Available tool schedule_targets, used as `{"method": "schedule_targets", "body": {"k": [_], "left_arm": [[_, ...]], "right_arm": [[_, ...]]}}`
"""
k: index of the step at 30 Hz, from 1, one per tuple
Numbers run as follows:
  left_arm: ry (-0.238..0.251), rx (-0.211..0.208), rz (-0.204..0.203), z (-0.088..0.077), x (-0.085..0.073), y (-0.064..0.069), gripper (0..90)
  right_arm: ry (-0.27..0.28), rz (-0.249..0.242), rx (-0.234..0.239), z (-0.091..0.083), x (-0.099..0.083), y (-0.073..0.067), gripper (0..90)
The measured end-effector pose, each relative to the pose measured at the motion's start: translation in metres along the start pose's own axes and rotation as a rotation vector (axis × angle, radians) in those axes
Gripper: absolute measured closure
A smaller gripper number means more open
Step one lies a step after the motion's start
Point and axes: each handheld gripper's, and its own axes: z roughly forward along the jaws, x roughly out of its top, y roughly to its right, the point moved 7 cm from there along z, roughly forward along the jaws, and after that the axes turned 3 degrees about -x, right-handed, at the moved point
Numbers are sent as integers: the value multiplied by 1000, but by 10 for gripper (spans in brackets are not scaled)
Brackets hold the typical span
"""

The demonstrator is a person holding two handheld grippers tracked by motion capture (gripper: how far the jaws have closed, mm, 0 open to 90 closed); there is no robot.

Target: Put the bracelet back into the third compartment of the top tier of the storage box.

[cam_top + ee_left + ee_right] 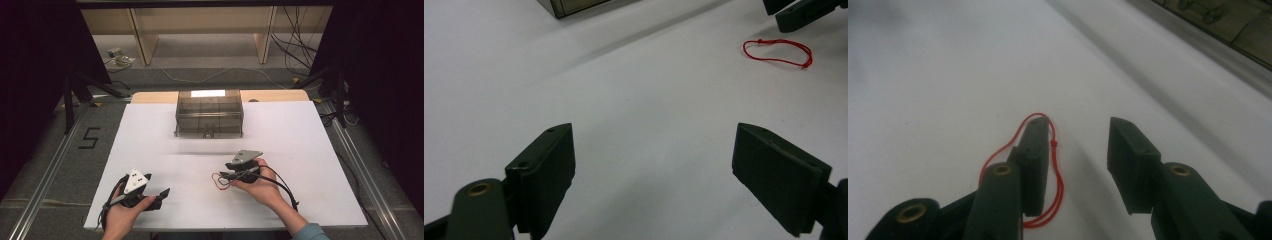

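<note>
In the right gripper view the right gripper (1075, 160) has its jaws part-way apart, and no pad presses on anything. The left jaw stands inside the red string loop (1048, 195), so the cord runs round that jaw's tip and down both its sides; the other jaw sits outside the loop, apart from it. The loop is thin, bright red cord with a small knot beside the jaw's inner face, lying slack and flat on the white table top (938, 90).

From the left gripper view the same cord (778, 52) reads as a flattened oval with two tiny knots, just below the right gripper's dark jaw tips at the top right corner. The left gripper (654, 175) is wide open over bare white surface with nothing between its jaws — well apart from the loop.

In the high view the loop (218, 180) lies at the tip of the right gripper (223, 176), a little right of the table's middle and nearer the person's edge. The left gripper (162, 194) rests near the front left corner, close to the near edge. Between the two hands the surface is open, and a broad bare band separates them from the clear plastic drawer box (210, 114) standing at the far edge.
</note>
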Motion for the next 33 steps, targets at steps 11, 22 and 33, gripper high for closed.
{"method": "schedule_targets", "body": {"k": [11,22,33], "left_arm": [[-4,-3,1,1,-1,0,179],[-7,-3,-2,2,-2,0,178],[-4,1,0,1,-2,-1,173]], "right_arm": [[-42,-34,25,15,3,-6,698],[-44,-29,39,23,3,-8,820],[-39,-16,40,23,3,-8,875]]}}
